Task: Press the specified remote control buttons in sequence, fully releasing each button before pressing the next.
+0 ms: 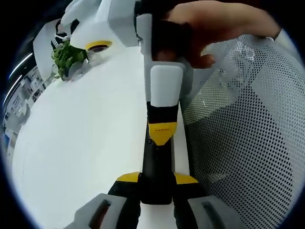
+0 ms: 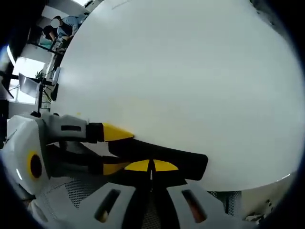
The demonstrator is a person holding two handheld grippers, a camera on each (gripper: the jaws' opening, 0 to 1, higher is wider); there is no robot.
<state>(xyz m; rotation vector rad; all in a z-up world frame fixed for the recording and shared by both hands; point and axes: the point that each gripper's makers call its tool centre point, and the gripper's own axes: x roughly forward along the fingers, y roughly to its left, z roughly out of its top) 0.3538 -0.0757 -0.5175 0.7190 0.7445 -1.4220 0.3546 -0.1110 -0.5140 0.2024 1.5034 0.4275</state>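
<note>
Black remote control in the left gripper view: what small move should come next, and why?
Probably lift the right gripper straight off the slim black remote control. Its shut yellow tips seem to rest on it while the left gripper clamps it, so a pressed button would need full release first.

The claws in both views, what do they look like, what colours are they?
The left claw has grey plastic jaws with dark slots and yellow tips. The right claw looks the same, grey with yellow tips, and in the left gripper view its body is white and grey with a yellow ring. A mesh chair back stands beside them.
</note>
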